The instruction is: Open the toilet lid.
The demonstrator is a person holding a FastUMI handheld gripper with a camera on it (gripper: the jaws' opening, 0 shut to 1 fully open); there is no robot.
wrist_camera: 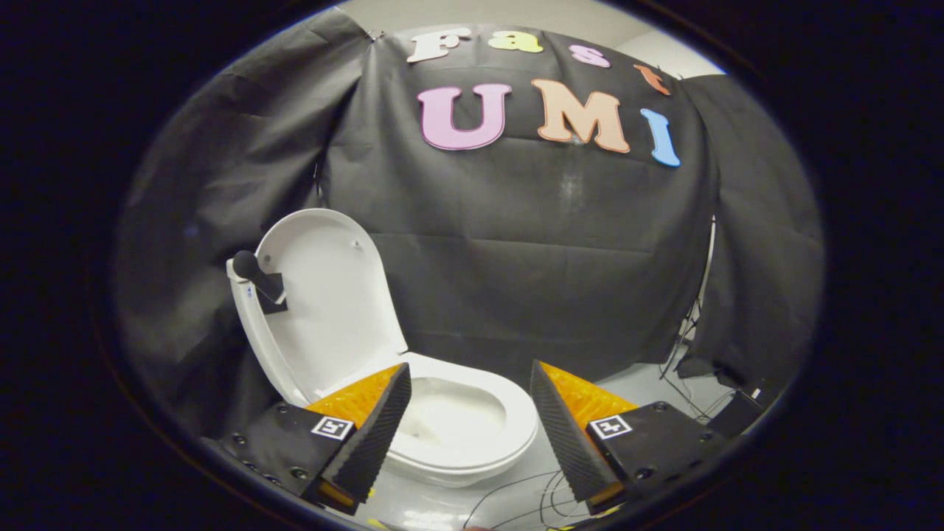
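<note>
A white toilet (472, 431) stands on the floor just ahead of my fingers. Its lid (324, 302) is raised and leans back to the left, showing its pale underside. A small black knob handle (251, 269) on a black patch sticks out from the lid's left edge. The seat ring lies flat around the open bowl. My gripper (470, 387) is open, with the bowl showing in the wide gap between the two fingers. Neither finger touches the toilet.
Black cloth walls (531, 258) close in behind and on both sides of the toilet. Thin black cables (531, 498) curl on the pale floor in front of the bowl. A dark box (737, 413) and more wires sit by the right wall.
</note>
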